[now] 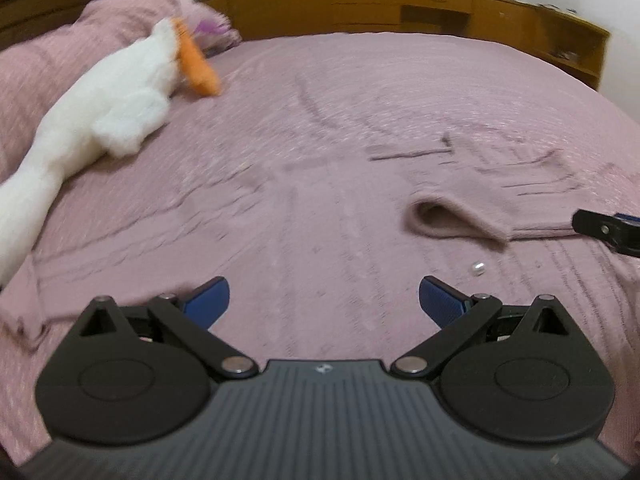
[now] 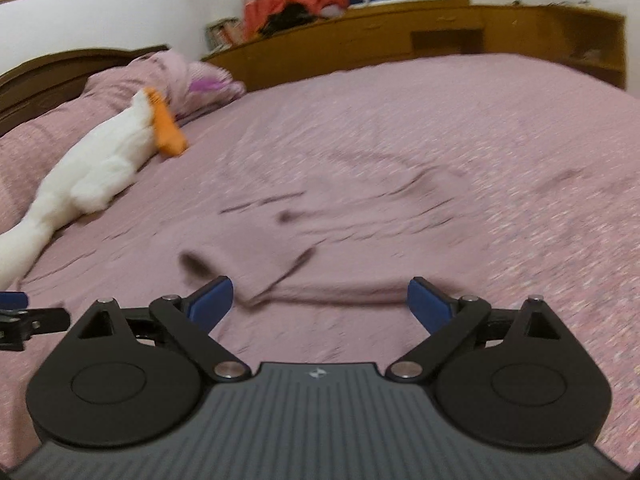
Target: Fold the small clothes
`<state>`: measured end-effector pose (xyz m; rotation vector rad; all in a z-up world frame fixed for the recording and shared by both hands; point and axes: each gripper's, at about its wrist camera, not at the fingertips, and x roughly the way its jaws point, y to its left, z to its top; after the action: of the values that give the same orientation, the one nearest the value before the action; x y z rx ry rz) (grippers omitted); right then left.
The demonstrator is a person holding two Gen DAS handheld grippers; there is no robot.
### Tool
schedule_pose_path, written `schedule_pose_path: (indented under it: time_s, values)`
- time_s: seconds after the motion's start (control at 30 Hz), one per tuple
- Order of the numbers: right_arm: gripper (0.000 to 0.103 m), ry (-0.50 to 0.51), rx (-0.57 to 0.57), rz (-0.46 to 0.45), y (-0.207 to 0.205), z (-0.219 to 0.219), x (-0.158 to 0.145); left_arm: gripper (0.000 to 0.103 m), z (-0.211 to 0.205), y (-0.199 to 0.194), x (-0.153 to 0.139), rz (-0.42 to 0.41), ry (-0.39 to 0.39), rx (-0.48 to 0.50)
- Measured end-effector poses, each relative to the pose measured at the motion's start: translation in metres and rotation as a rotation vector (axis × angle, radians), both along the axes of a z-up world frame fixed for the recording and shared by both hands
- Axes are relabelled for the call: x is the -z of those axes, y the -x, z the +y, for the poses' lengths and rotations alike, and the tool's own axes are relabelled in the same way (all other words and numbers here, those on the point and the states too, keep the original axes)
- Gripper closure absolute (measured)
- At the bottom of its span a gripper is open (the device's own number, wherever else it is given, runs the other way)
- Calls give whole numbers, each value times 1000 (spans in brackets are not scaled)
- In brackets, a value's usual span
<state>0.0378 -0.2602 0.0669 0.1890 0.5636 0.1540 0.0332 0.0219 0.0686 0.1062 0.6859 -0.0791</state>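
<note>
Both grippers, left gripper [image 1: 324,300] and right gripper [image 2: 320,304], hang with jaws spread, nothing between them. Pink garment [image 2: 344,256] lies flat on the pink bedspread [image 2: 480,120], just beyond the right one; I'd pinch 2 near hem corners first. White plush [image 1: 100,120] sits far left.

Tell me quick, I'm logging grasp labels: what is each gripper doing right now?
Left gripper: open, holding nothing, over the bedspread.
Right gripper: open, empty, the pink garment just ahead, untouched.
</note>
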Motion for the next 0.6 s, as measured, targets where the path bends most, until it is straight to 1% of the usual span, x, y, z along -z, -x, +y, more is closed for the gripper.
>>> schedule_pose_path:
  time_s: [0.03,0.13,0.27,0.37,0.47,0.6]
  values:
    - [5,8,17,-3,-3,-4,2,0,-7,-3,0,-9,-12,19]
    - [5,52,40,-13,-10,-17,8,0,-31,-12,2,-43,-79,78]
    - [5,103,56,-11,-18,-23,18,0,-60,-33,14,-49,-178,137]
    - [5,96,63,-8,-25,-26,28,0,-73,-53,24,-42,-228,157]
    - [5,81,61,2,-31,-27,36,0,-83,-67,31,-63,-272,188]
    - [5,84,38,45,-42,-24,43,2,-97,-81,44,-91,-367,247]
